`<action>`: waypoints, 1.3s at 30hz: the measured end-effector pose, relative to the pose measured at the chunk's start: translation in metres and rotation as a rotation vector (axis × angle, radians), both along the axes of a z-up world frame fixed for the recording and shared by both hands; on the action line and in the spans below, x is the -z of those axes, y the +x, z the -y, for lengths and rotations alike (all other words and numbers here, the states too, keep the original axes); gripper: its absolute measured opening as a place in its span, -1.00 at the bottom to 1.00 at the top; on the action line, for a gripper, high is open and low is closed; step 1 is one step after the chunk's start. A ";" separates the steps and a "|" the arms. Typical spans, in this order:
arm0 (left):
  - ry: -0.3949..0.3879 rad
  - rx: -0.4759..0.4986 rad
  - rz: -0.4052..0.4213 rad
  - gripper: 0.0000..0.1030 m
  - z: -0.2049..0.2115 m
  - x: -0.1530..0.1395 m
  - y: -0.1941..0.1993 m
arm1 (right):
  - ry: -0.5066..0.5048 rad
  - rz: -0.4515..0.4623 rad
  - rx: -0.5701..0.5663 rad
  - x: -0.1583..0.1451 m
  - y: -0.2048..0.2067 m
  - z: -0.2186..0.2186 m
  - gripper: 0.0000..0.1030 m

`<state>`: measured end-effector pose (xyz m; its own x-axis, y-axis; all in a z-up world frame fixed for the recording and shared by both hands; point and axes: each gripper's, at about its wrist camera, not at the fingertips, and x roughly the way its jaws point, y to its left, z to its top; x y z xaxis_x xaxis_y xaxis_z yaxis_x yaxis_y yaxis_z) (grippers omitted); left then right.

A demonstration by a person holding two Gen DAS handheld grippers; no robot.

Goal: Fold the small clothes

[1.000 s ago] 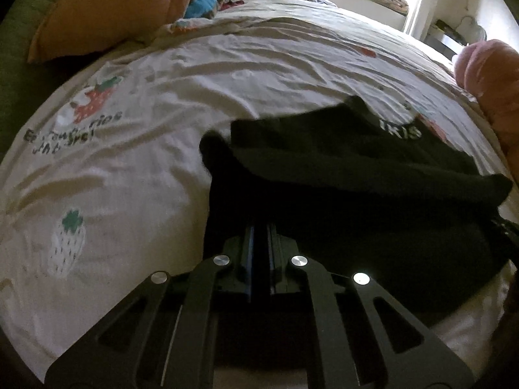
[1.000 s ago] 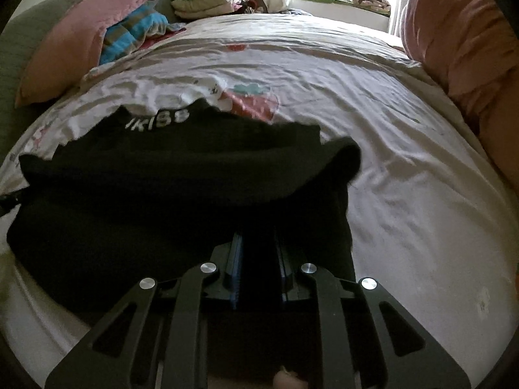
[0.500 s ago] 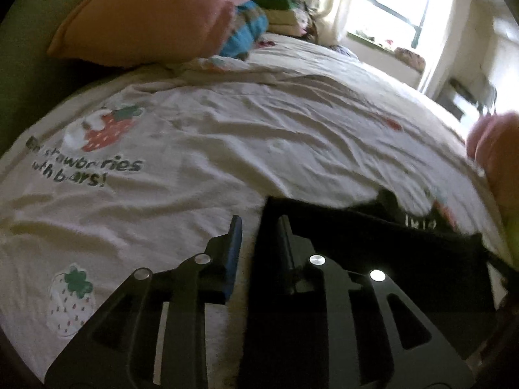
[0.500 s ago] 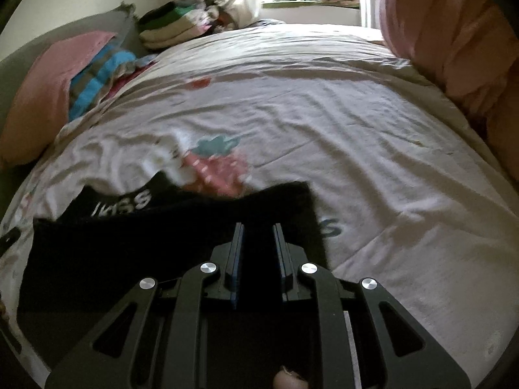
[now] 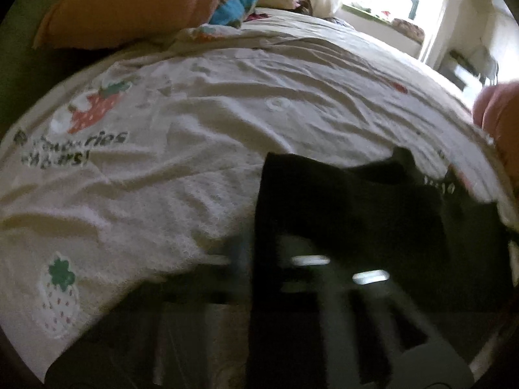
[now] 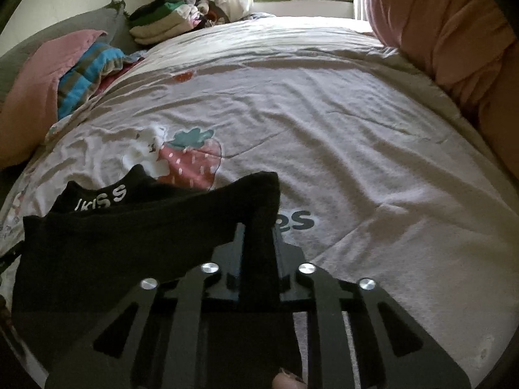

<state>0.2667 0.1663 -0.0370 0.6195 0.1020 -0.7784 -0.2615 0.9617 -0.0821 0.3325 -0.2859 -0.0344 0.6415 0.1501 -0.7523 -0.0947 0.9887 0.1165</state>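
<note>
A black garment [image 6: 129, 236] with white lettering [image 6: 100, 199] on its band lies folded on the bed sheet [image 6: 324, 129]. My right gripper [image 6: 259, 227] holds its right corner; the jaws are closing, with a strip of black cloth pinched between the fingers. The left wrist view is blurred by motion. There the same garment [image 5: 350, 207] fills the lower right. My left gripper [image 5: 262, 249] is at the garment's left edge, its jaws closing with dark cloth running down between them. A fingertip [image 6: 288, 381] shows at the bottom of the right wrist view.
The sheet [image 5: 194, 136] is white with strawberry prints [image 5: 94, 110] and dark lettering. A pink pillow [image 5: 129, 3] and striped cloth [image 6: 84, 77] lie at the left. A pile of folded clothes [image 6: 162, 22] sits by the window. A pink quilt [image 6: 447, 32] borders the right.
The left gripper went from shut to open beside the garment's left edge, then closed on it. The right gripper tightened on the right corner. The garment's raised fold now lies lower.
</note>
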 end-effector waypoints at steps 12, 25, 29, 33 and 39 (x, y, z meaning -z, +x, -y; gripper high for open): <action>0.018 -0.033 0.133 -1.00 -0.018 -0.036 0.003 | 0.077 0.065 0.098 -0.013 -0.002 0.024 -0.88; -0.110 -0.002 0.070 -0.40 -0.015 -0.023 -0.014 | -0.011 0.024 0.137 0.000 -0.023 0.026 -0.20; -0.097 0.027 0.082 -0.04 0.001 -0.034 -0.026 | 0.015 0.080 0.077 -0.018 -0.050 0.020 -0.17; -0.091 0.074 0.086 0.26 0.020 -0.042 -0.036 | 0.014 0.110 -0.033 -0.030 -0.074 0.001 -0.09; -0.109 0.155 0.069 0.47 0.058 -0.043 -0.047 | -0.026 0.049 -0.195 -0.022 -0.099 -0.030 -0.07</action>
<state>0.2194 0.1084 0.0061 0.6733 -0.0811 -0.7349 -0.1015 0.9744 -0.2004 0.2339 -0.2557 -0.0121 0.6381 0.2562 -0.7261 -0.2898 0.9536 0.0818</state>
